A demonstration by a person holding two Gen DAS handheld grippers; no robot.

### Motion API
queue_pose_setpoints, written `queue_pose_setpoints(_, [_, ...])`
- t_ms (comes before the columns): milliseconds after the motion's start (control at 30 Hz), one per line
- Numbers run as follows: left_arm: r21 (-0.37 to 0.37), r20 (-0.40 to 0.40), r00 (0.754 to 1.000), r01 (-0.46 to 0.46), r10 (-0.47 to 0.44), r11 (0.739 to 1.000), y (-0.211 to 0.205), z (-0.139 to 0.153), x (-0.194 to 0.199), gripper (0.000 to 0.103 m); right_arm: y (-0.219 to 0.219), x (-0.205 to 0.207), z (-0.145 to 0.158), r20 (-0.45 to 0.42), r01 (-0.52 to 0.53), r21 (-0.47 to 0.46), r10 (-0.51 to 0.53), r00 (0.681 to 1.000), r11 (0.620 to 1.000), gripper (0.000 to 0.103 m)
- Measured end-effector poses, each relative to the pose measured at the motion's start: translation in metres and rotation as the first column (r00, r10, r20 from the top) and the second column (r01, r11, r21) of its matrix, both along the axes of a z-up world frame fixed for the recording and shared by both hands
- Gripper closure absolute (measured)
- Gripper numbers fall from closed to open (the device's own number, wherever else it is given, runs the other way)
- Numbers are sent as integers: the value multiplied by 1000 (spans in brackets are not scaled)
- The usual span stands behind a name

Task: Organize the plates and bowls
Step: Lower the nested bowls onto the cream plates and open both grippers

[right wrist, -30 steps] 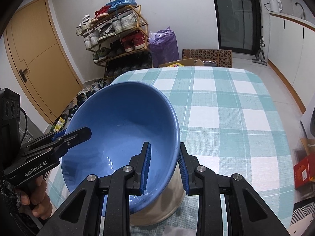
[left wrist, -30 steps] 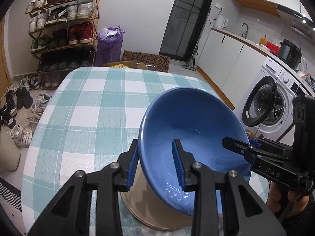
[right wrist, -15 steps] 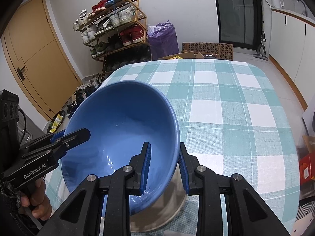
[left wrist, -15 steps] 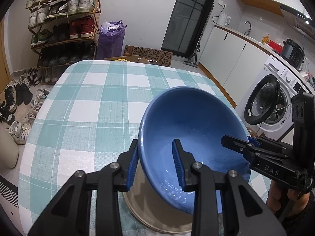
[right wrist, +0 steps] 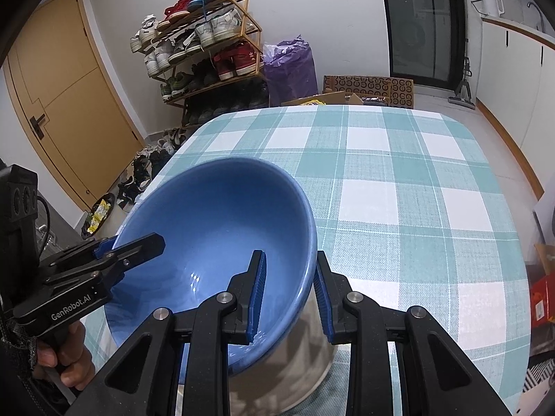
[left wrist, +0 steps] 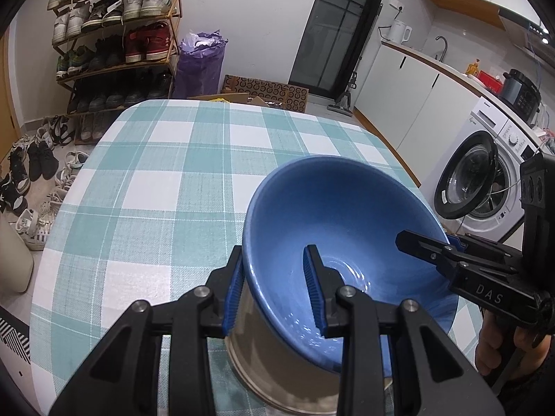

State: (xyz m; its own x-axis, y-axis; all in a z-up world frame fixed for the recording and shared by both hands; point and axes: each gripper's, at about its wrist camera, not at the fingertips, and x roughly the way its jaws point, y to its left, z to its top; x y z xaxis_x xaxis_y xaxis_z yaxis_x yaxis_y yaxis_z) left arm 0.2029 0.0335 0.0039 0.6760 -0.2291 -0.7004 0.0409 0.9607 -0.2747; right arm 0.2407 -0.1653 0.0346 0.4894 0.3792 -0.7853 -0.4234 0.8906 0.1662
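Left wrist view: left gripper fingers clamped on the near rim of the blue bowl, right gripper pinching the opposite rim. Bowl tilted, nested in a steel bowl on the bench. Stack looks nearly seated; release left. No plates visible.

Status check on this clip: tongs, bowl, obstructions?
Left tongs and right tongs both clamp the blue bowl rim. Bowl tilted above a metal pot. Nothing in the way.
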Motion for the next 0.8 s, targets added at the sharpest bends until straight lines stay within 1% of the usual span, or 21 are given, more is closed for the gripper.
queue_pose_setpoints(567, [12, -2, 1000, 6, -6, 1000, -1, 0, 0, 70, 0, 1, -3, -8, -4, 0, 4, 1000, 1000, 75])
queue_pose_setpoints(667, [21, -3, 1000, 11, -11, 1000, -2, 0, 0, 67, -2, 1, -4, -9, -7, 0, 7, 1000, 1000, 75])
queue_pose_setpoints(700, [24, 2, 1000, 14, -14, 1000, -2, 1, -1, 64, -2, 1, -4, -9, -9, 0, 9, 1000, 1000, 75])
queue_pose_setpoints(733, [27, 7, 1000, 18, -18, 999, -3, 2, -2, 57, -3, 1, -4, -8, -11, 0, 11, 1000, 1000, 74])
queue_pose_setpoints(800, [43, 19, 1000, 24, -24, 999, -4, 6, -6, 49, -4, 0, -3, -8, -21, 5, 21, 1000, 1000, 61])
